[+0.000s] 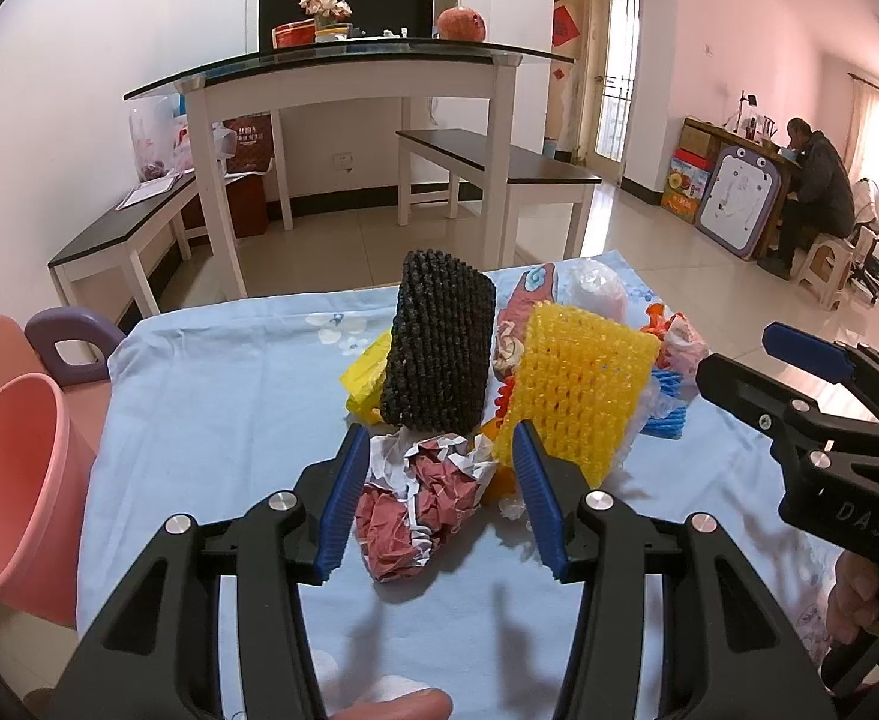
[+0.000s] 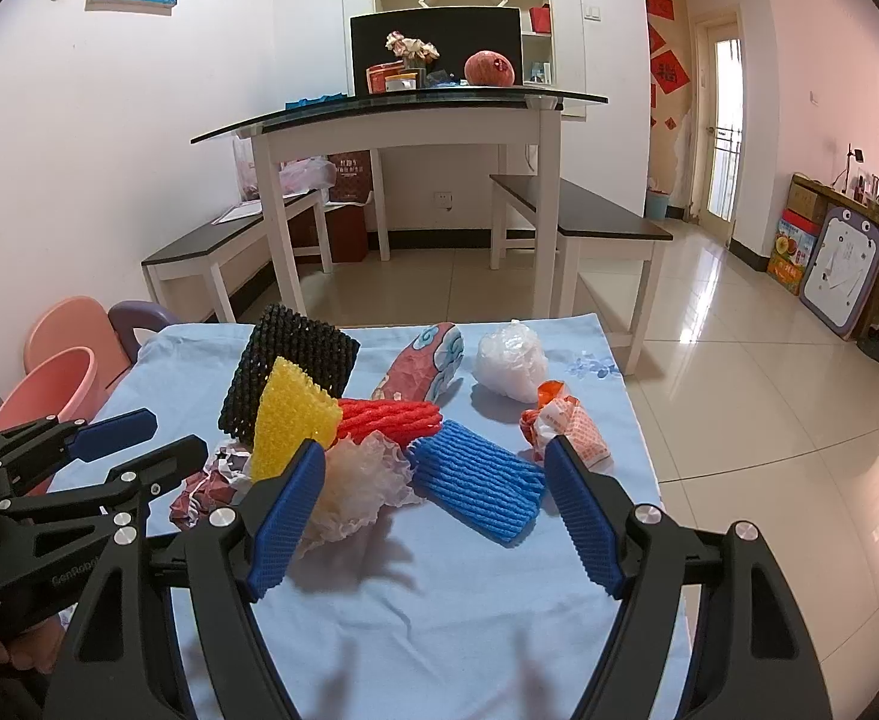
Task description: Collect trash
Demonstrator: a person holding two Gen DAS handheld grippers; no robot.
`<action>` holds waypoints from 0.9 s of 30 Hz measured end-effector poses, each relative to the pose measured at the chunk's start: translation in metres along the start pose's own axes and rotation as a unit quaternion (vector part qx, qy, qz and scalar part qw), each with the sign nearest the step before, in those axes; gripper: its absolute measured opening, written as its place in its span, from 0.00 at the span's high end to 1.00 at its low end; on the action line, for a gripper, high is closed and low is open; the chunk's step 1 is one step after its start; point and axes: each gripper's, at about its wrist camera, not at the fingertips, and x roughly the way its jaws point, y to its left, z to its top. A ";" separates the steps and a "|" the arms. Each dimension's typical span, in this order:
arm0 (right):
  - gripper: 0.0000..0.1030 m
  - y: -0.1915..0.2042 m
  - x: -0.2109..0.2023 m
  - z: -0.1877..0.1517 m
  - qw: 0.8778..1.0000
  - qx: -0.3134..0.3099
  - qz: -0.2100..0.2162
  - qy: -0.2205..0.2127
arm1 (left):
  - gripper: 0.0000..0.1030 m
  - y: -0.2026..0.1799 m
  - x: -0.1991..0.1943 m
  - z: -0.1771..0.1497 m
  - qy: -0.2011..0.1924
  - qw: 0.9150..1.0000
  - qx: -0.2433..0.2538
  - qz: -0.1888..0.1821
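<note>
The left tool is seen with its blue pads spread wide, nothing clamped; a crumpled red-and-white paper lies on the cloth between the pads, and contact cannot be made out. The right tool is likewise held fully apart, with a blue foam sleeve and a frilly translucent wrapper lying between its pads, neither gripped. The trash is heaped on the blue-clothed counter: a black foam net stands at 12 o'clock from the left tool, a yellow foam net at 1 o'clock. Bare cloth is left open at 6 o'clock of the pile, toward both tools. The counter's right edge drops to tiled floor; at its left edge a pink bin stands open. Only the right wrist view shows a red foam sleeve, a white crumpled bag and an orange-printed wrapper clearly apart; the left view shows them largely hidden behind the nets.
</note>
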 end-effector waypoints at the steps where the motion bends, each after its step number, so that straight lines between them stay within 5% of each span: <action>1: 0.28 0.000 0.000 0.000 1.000 0.000 0.000 0.000 | 0.51 0.000 0.000 0.000 0.000 1.000 0.000 0.000; 27: 0.28 0.007 0.005 -0.005 1.000 -0.004 0.004 0.005 | 0.51 0.011 0.006 -0.007 0.003 1.000 -0.010 -0.001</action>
